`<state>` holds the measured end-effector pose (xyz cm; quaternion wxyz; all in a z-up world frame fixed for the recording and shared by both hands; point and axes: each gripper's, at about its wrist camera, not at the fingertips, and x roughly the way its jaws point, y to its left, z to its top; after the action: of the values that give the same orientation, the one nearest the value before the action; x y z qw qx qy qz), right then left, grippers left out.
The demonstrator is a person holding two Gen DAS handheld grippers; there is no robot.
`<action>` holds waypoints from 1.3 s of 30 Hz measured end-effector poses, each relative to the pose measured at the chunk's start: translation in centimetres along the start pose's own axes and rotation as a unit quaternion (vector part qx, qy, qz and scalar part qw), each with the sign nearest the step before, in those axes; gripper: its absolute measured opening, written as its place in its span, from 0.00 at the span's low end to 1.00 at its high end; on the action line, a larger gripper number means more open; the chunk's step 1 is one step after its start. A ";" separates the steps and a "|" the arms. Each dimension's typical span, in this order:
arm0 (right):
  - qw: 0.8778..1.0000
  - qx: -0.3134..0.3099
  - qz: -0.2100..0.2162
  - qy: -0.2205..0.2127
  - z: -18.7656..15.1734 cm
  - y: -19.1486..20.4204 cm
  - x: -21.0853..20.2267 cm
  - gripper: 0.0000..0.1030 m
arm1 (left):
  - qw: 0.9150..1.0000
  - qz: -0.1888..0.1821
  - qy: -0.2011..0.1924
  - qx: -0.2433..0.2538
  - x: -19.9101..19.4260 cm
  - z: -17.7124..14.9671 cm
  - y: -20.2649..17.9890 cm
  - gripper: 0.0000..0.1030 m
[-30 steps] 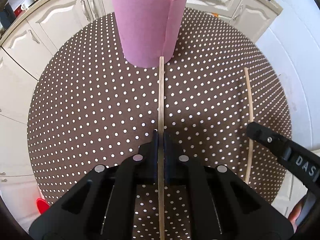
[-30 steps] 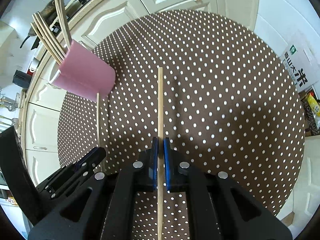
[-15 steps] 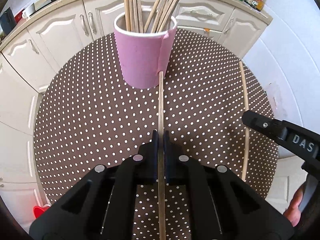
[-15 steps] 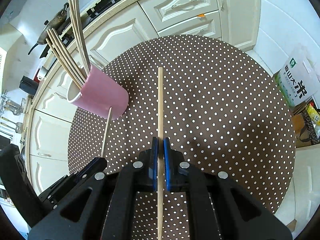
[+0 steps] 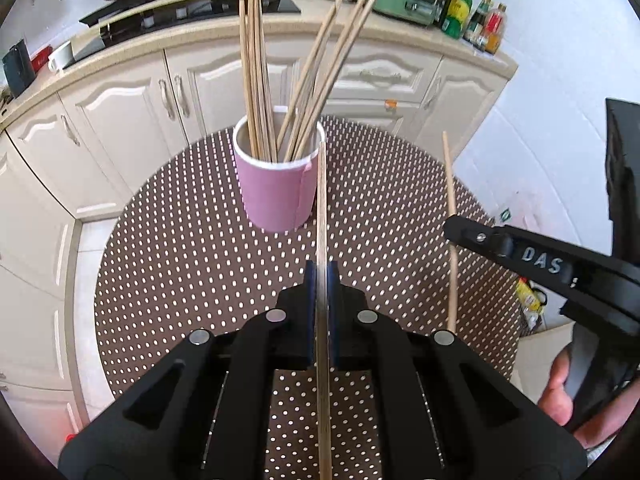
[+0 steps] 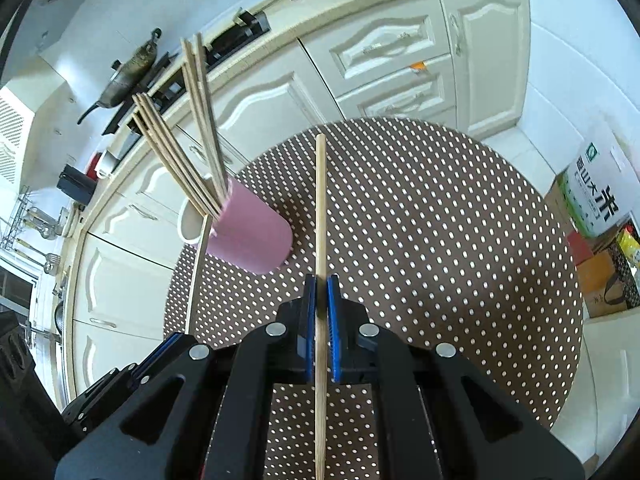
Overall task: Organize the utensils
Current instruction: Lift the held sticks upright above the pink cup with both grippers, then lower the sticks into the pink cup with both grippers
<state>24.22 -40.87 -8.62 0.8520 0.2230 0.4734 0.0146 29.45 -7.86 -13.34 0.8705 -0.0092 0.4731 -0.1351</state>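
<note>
Left wrist view: left gripper clamped tight on a thin wooden chopstick, tip at 12 o'clock just beside the rim of the pink cylindrical cup. Cup stands upright on the round brown polka-dot table, holding a bundle of chopsticks. Right gripper at 3 o'clock, also clamped on a second wooden chopstick, held above the table, cup at its 10 o'clock. Hand visible at 4 o'clock.
</note>
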 end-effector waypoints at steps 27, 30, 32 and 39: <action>0.974 -0.046 0.102 -0.199 10.7 6.7 -2.6 0.05 | 0.962 -0.027 -0.253 -0.099 -5.6 13.9 4.2 0.06; 0.968 -0.047 0.116 -0.218 11.0 6.5 -1.9 0.05 | 0.955 -0.037 -0.277 -0.101 -4.6 14.3 4.5 0.06; 0.963 -0.050 0.124 -0.235 10.9 6.2 -1.3 0.05 | 0.949 -0.042 -0.295 -0.103 -3.9 14.4 4.6 0.06; 0.949 -0.031 0.155 -0.273 10.2 4.0 1.9 0.05 | 0.932 -0.044 -0.343 -0.105 0.2 13.7 5.3 0.06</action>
<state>34.35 -40.61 -3.98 0.9424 0.2630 0.1812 0.0994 42.07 -4.33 -6.69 0.9670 -0.1676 0.1559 -0.1116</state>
